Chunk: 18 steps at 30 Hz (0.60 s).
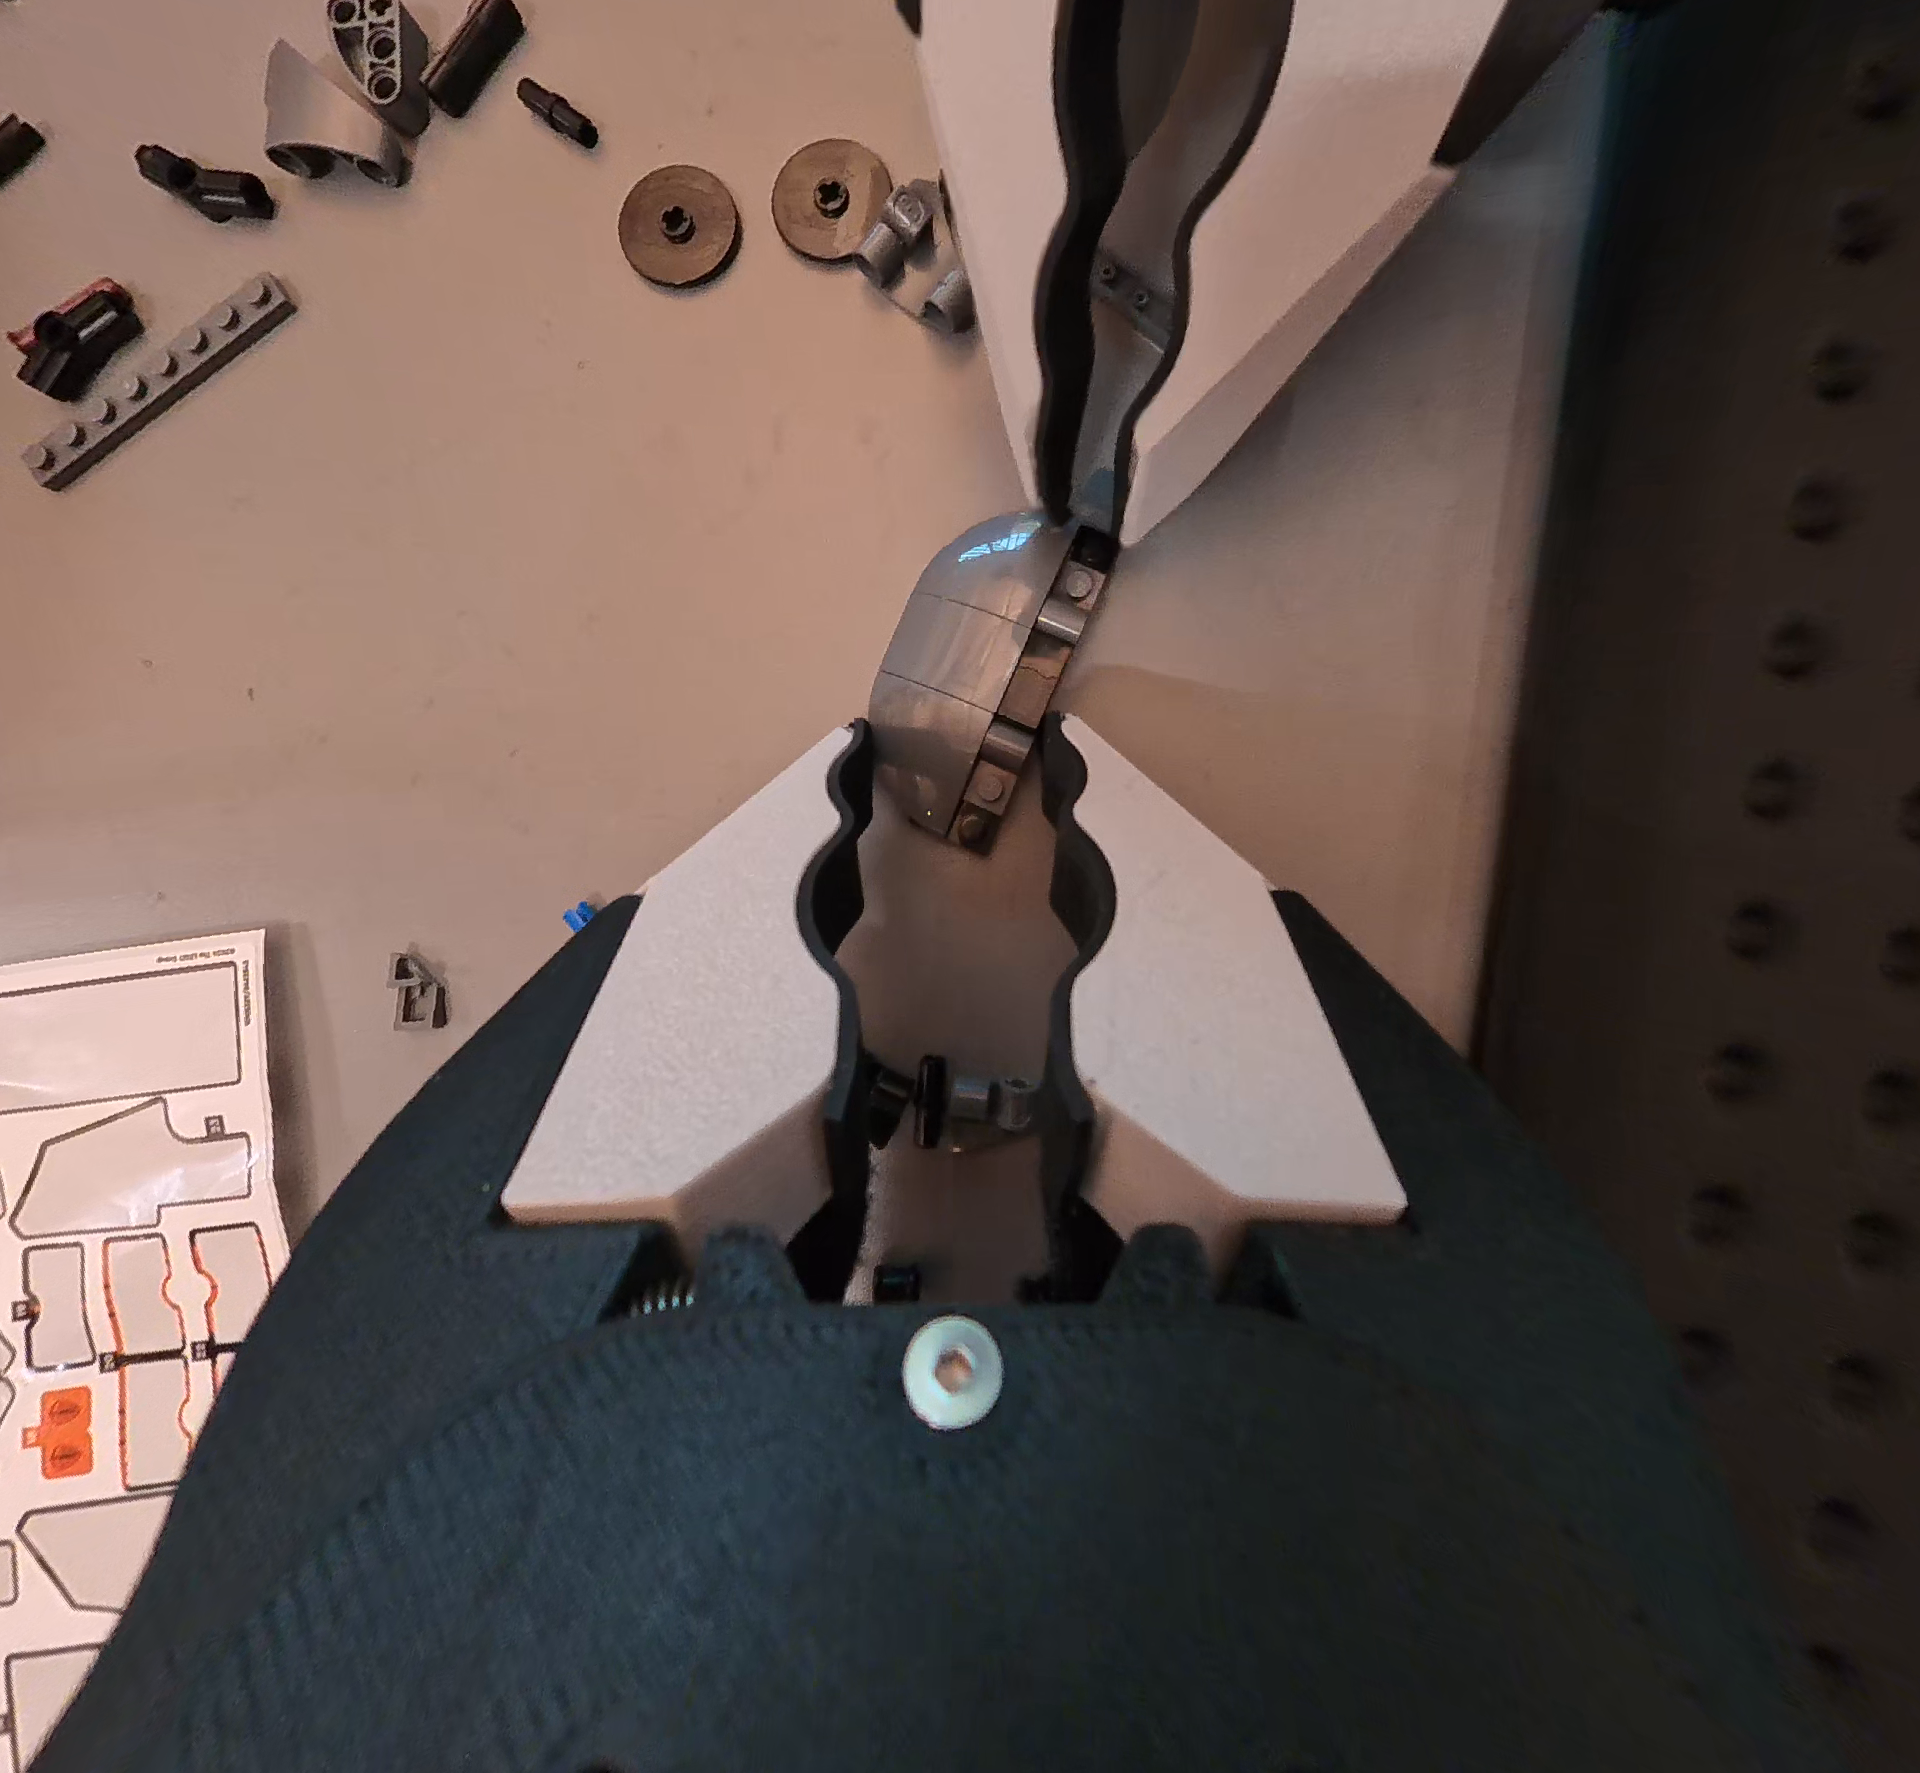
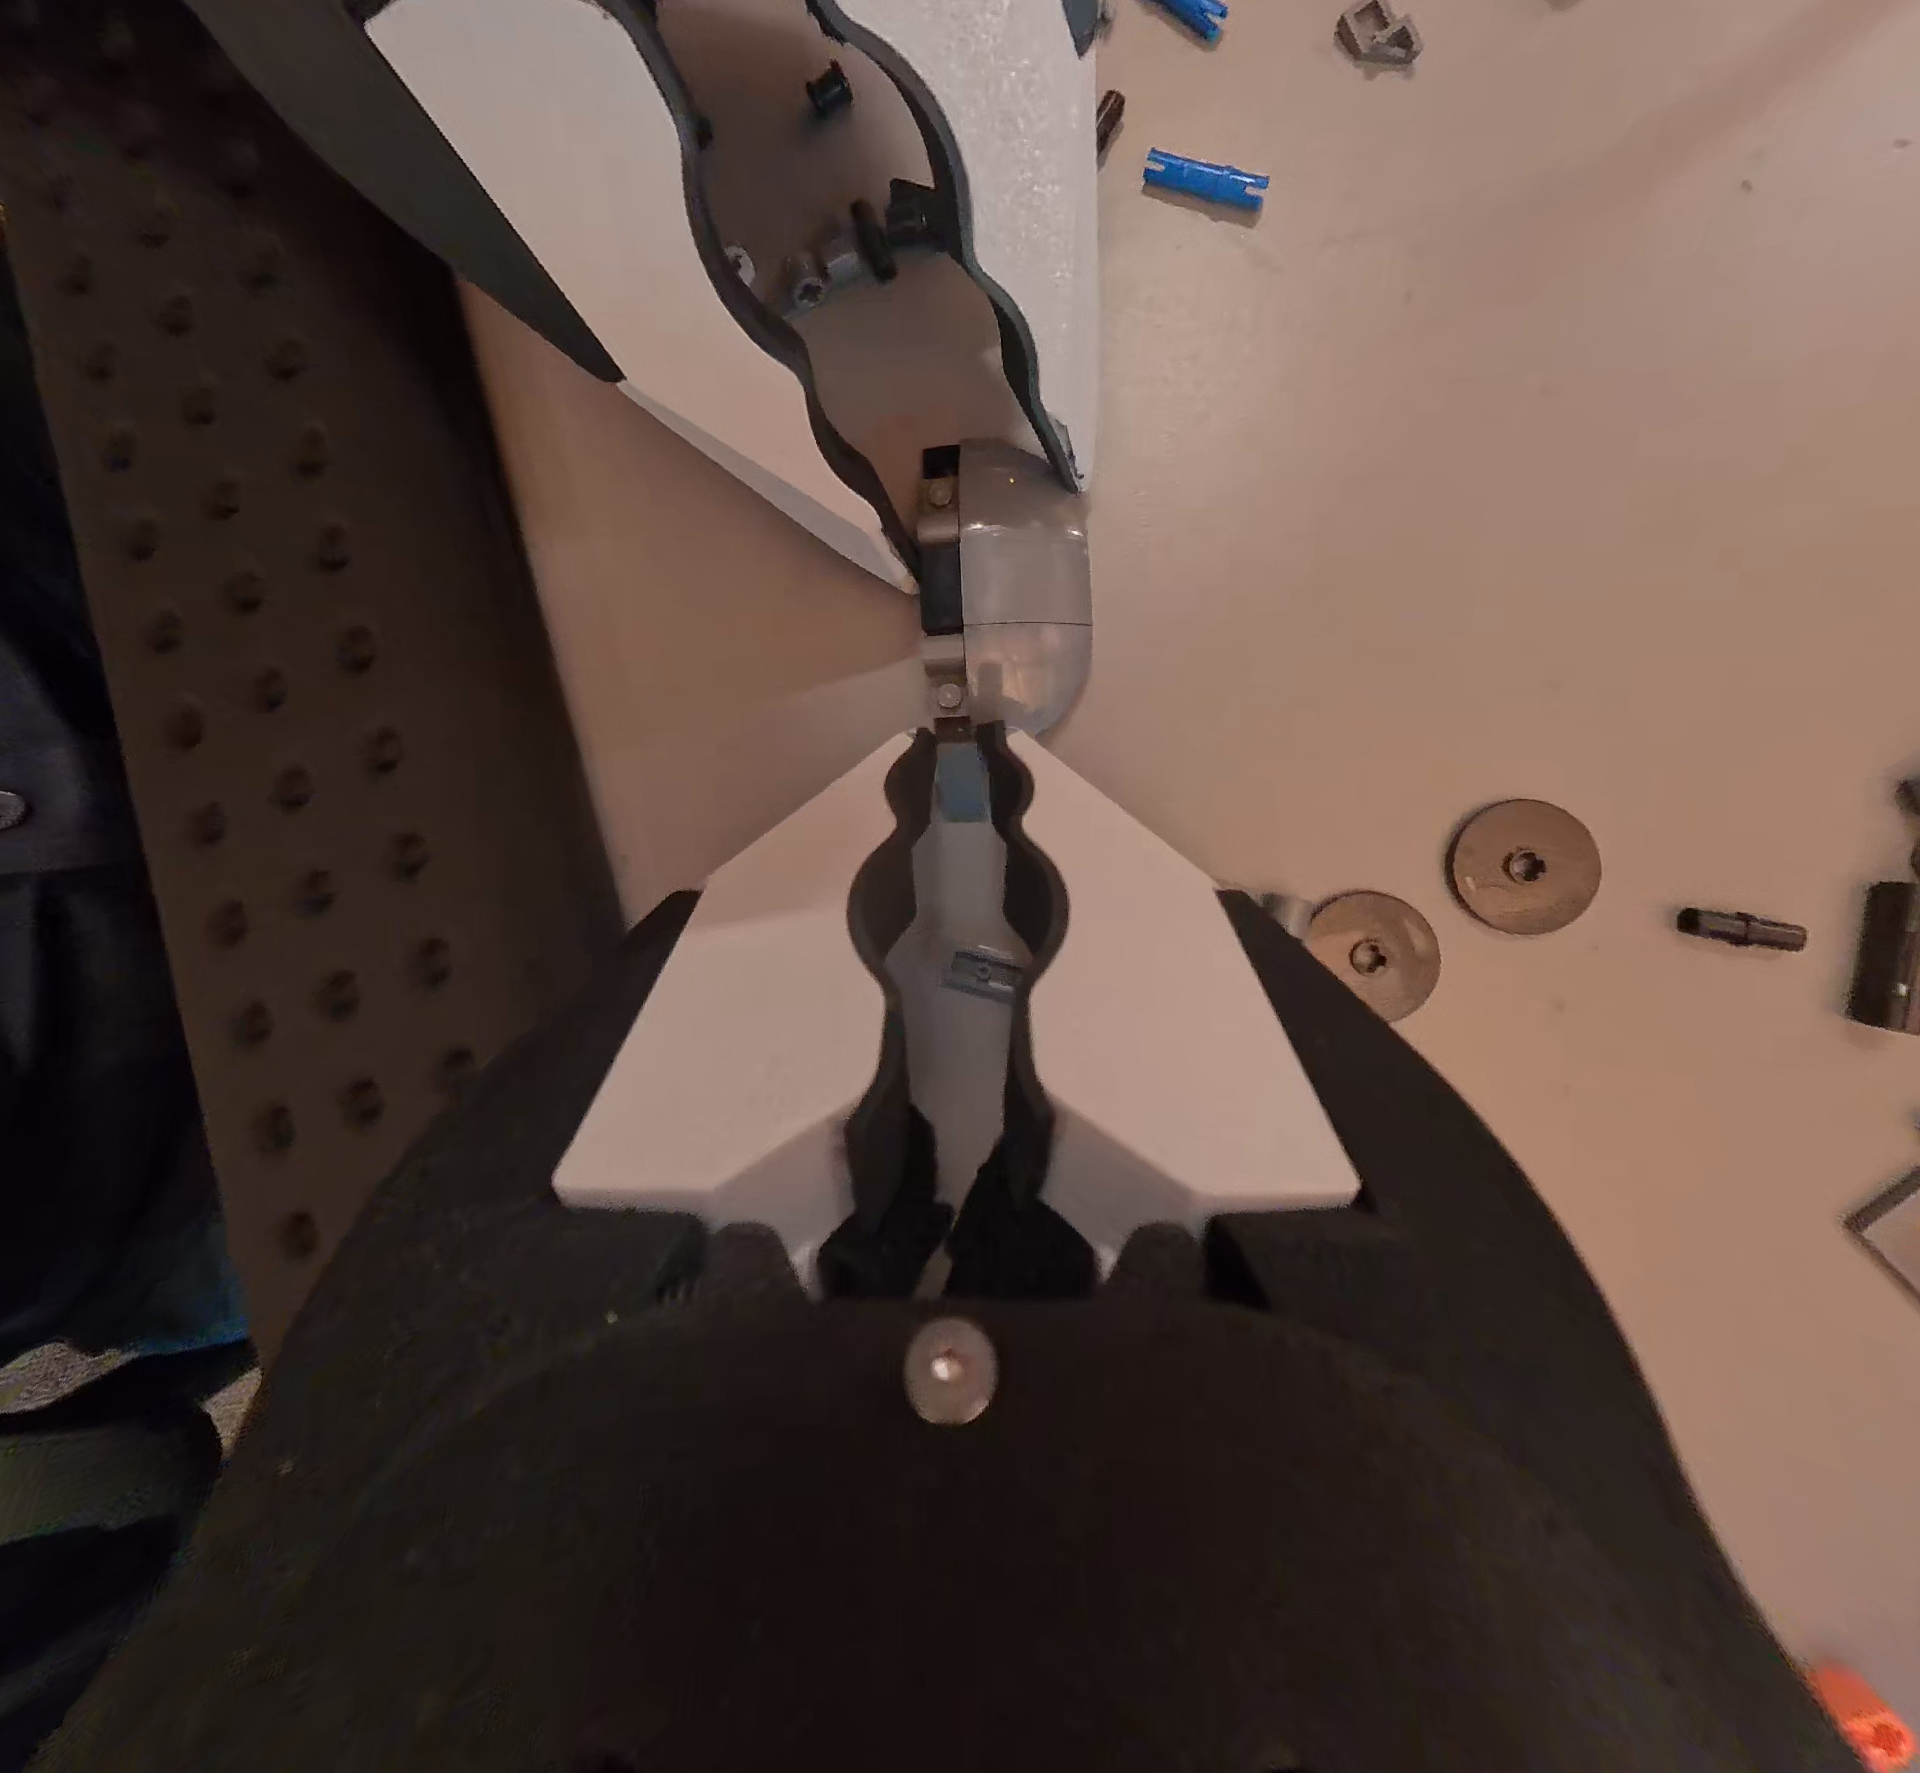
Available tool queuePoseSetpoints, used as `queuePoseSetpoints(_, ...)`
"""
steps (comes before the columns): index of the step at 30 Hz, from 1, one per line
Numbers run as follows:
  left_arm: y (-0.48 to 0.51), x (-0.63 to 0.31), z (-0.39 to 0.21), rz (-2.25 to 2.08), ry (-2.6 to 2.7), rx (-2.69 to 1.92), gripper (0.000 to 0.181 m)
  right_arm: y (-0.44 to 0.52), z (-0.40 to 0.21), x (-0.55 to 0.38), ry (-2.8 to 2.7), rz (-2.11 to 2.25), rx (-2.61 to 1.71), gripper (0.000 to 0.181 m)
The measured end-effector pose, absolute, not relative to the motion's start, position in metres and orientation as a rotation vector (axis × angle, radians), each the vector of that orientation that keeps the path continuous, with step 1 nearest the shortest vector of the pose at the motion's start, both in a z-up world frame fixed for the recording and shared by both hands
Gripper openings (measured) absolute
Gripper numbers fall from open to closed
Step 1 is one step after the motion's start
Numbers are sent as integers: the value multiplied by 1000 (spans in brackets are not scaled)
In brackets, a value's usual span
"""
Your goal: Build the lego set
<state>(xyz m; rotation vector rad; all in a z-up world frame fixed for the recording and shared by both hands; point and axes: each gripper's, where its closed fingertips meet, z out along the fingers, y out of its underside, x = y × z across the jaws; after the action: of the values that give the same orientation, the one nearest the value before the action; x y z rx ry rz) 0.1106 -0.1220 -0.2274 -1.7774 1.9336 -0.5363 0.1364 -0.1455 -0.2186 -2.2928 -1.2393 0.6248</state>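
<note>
A small grey domed lego assembly (image 1: 956, 653) with a dark studded plate edge is held above the tan table (image 1: 520, 632) between both grippers. My left gripper (image 1: 951, 734) is shut on its lower end, one finger on the dome and one on the plate side. My right gripper (image 1: 1081, 518) comes in from the top, shut on its upper edge. In the right wrist view the assembly (image 2: 1023, 580) sits just past my right gripper (image 2: 961, 744), which pinches the plate end. The left gripper (image 2: 987, 523) grips it from above.
Loose parts lie on the table: two round dark discs (image 1: 678, 224), a long grey plate (image 1: 161, 381), curved grey pieces (image 1: 332, 123), black pins, blue pins (image 2: 1205, 177). A sticker sheet (image 1: 114, 1204) lies near left. A dark perforated mat (image 1: 1766, 788) borders the table. The gap from one gripper's tips to the other's is roughly 4 cm.
</note>
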Motion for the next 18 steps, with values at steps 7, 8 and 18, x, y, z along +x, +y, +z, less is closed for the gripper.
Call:
queuePoseSetpoints(7, -123, 111, -228, -542, 1933, -1779, 30, -148, -220, 148, -1227, 608, -2304, 22)
queuePoseSetpoints(8, -123, 110, -228, -543, 1933, -1781, 30, -148, -220, 150, -1217, 603, -2304, 22)
queuePoseSetpoints(18, -124, 112, -228, -559, 1936, -1785, 30, -151, -225, 146, -1282, 587, -2277, 24)
